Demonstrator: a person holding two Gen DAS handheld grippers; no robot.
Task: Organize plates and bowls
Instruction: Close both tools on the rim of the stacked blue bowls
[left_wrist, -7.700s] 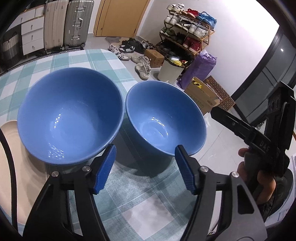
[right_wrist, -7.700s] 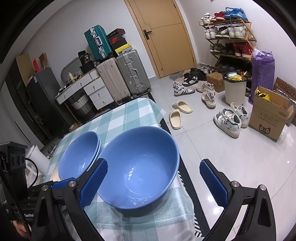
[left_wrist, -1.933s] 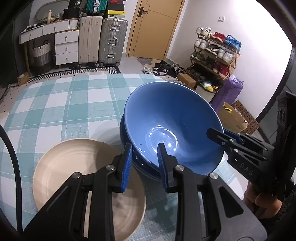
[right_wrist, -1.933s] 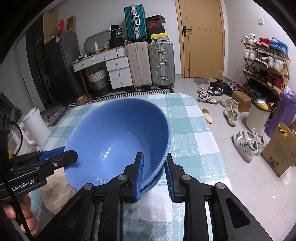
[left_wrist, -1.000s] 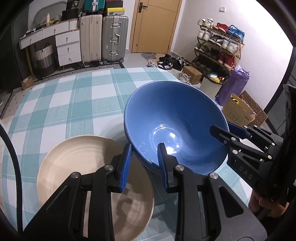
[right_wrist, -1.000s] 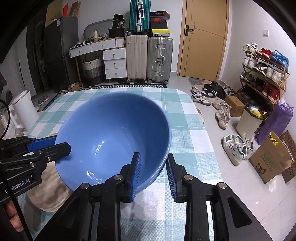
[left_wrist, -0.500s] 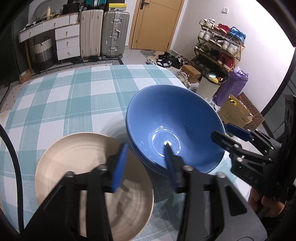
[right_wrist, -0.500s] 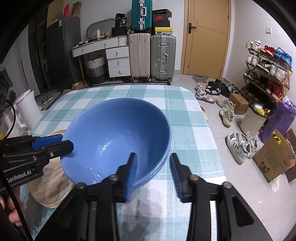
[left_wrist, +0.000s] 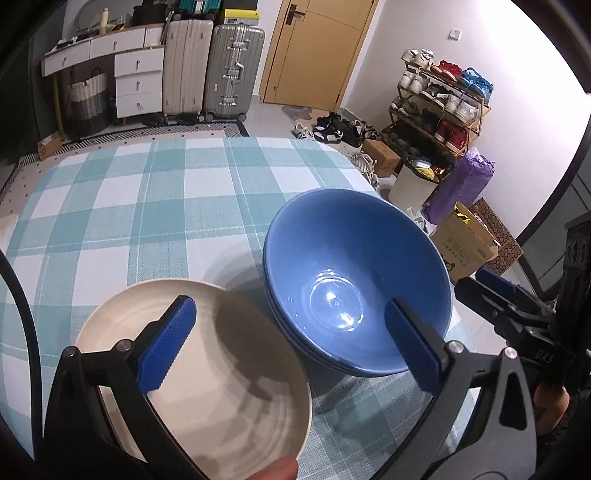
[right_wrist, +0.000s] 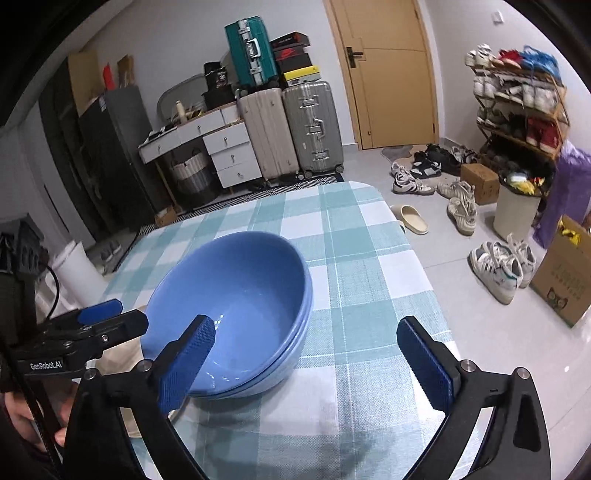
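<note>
Several glossy blue bowls (left_wrist: 354, 284) sit nested together.

Count on table: 3 blue bowls (left_wrist: 354, 295), nested in 1 stack by the rims visible. 1 cream plate (left_wrist: 207, 373). 2 grippers in view: left (left_wrist: 291, 347) and right (right_wrist: 314, 362).

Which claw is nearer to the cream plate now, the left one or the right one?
Left. The left claw hangs open with one finger over the cream plate. The right claw is open around the stacked blue bowls, and the plate lies beyond them.
</note>
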